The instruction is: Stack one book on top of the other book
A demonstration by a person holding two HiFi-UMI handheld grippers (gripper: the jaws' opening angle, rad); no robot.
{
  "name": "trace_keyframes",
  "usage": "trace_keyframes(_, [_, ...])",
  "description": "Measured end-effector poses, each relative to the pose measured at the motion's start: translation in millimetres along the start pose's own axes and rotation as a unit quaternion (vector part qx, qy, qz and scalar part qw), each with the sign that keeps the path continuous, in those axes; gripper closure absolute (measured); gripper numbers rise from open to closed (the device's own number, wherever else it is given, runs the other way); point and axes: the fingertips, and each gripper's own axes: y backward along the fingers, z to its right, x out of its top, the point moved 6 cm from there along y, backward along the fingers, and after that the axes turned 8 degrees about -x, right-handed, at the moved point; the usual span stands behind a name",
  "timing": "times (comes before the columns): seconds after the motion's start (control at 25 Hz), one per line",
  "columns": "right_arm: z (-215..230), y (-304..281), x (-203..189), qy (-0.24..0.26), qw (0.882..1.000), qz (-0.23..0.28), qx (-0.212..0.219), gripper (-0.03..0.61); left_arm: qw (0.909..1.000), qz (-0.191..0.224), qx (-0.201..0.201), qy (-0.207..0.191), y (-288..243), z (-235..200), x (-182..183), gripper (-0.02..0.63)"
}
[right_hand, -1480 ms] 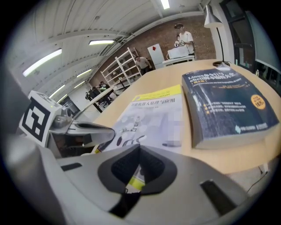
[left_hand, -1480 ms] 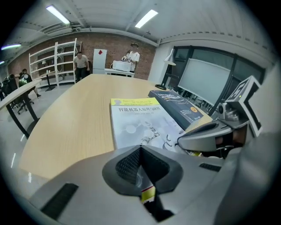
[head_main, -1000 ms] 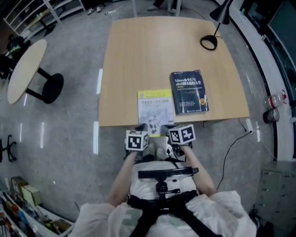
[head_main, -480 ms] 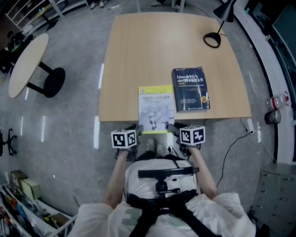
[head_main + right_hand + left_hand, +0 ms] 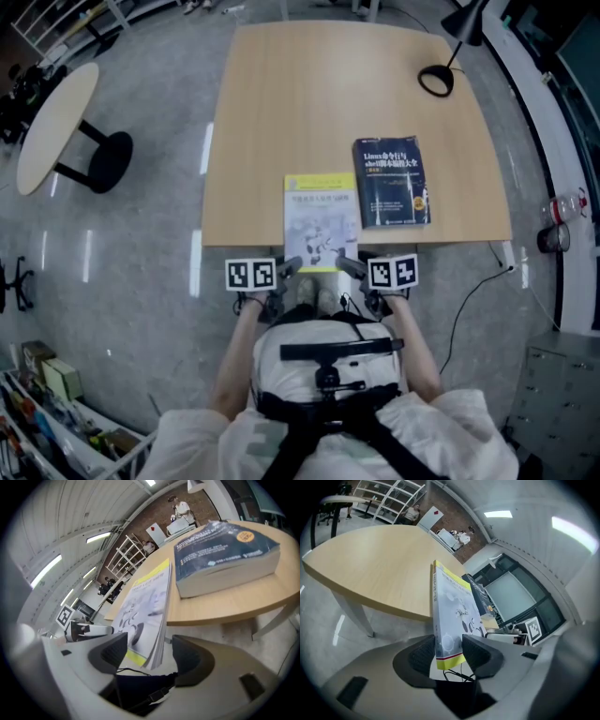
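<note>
yellow book [image 5: 322, 220]: it lies flat at the front of the desk [image 5: 309, 103], with its near end sticking out past the edge toward you. that overhang is what lets fingers get above and below the cover.
dark book [image 5: 392, 181]: flat and fully on the desk, just beside the yellow one on its right. i cannot tell whether the two touch. it is the thicker book, so it looks like the base of the stack.
left gripper [image 5: 449, 645]: at the near left corner of the yellow book. your fingers have just been opening and are only partly spread. the corner stands between them with little room to spare, and i judge they are not squeezing it.
right gripper [image 5: 152, 651]: at the near right corner. its fingers have just been opening and are spread wide. the page edge sits between them with clear gaps, released.
why both corners: a thin, limp book would probably droop if held by one corner, so two grips should keep it level.
next: close on both corners together before you lift.
lamp [image 5: 436, 80]: at the far right corner, well apart from the books.
</note>
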Motion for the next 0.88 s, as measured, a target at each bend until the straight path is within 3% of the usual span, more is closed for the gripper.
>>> trace_keyframes(0.52, [-5,-29,3,-0.018,0.998,-0.041,0.044,0.279,0.9962,-0.059,-0.063,-0.01,-18,-10,4,0.399])
trace_keyframes(0.76, [-7,-34,5,-0.028,0.995,-0.063,0.068,0.279,0.9902,-0.077,-0.112,0.034,-27,-10,4,0.4])
trace_keyframes(0.88, [-6,-34,5,-0.028,0.995,-0.065,0.066,0.279,0.9918,-0.076,-0.102,0.008,-32,-4,6,0.4])
